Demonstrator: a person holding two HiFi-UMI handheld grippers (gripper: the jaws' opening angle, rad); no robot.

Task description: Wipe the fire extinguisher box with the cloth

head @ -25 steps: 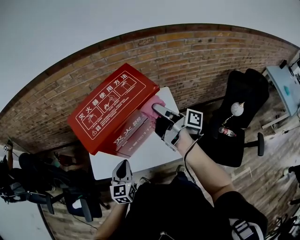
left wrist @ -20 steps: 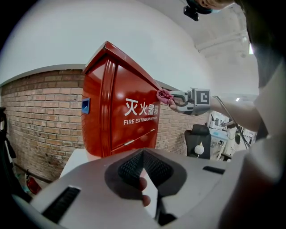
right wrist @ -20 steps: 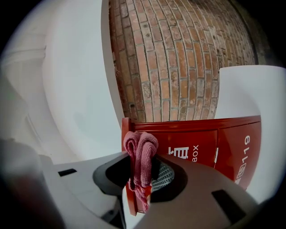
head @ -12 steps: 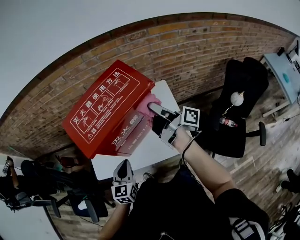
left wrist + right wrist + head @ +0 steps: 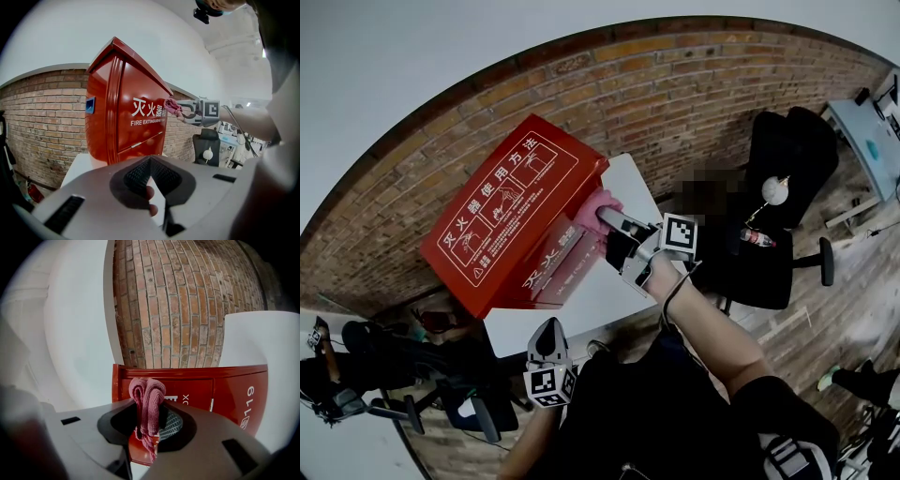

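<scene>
A red fire extinguisher box (image 5: 511,220) with white lettering stands on a white table (image 5: 600,291) against a brick wall. My right gripper (image 5: 607,217) is shut on a folded pink cloth (image 5: 595,208) and holds it against the box's upper front edge. In the right gripper view the pink cloth (image 5: 147,404) bulges out between the jaws, right before the red box (image 5: 211,390). My left gripper (image 5: 548,342) hangs low near the table's front edge, away from the box (image 5: 124,122). Its jaws meet with nothing held.
A black office chair (image 5: 778,234) with a white bulb-like object and a bottle stands to the right of the table. More dark chairs (image 5: 384,375) crowd the lower left. A light blue desk (image 5: 867,159) sits at the far right.
The view has shifted slightly; the right gripper with the cloth has crept up along the box's front edge. The left gripper has stayed where it was.
</scene>
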